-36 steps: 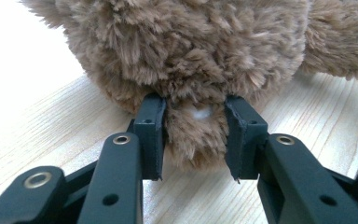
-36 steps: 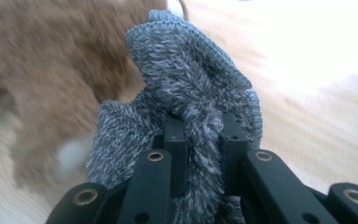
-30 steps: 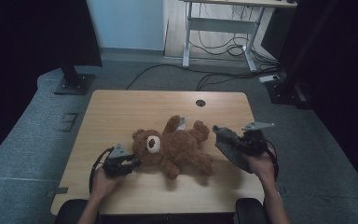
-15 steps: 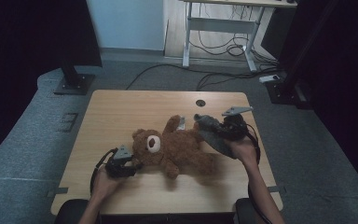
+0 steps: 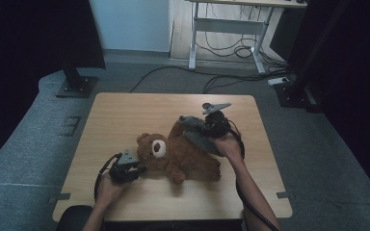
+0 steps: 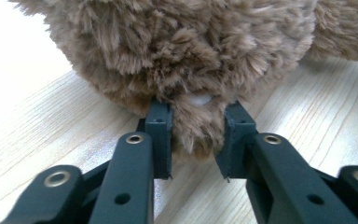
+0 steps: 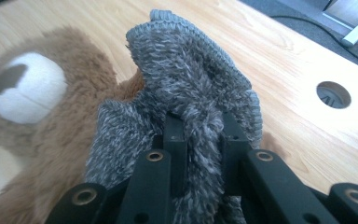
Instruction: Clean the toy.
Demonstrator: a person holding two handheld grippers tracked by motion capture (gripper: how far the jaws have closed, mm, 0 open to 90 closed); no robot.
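A grey knit garment (image 7: 186, 88) is pinched by the right gripper (image 7: 200, 128) above the teddy bear (image 5: 183, 154), whose ear is clamped by the left gripper (image 6: 196, 135).

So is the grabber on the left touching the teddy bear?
Touching. The left gripper view shows the left gripper with both fingers pressed against a tuft of the teddy bear's brown fur, pinching it between them.

The right claw (image 5: 191, 126), clamped on a grey knitted garment (image 5: 200, 136), has moved from the teddy bear's (image 5: 183, 156) right side inward and away from the person, carrying the garment over the bear's upper body.
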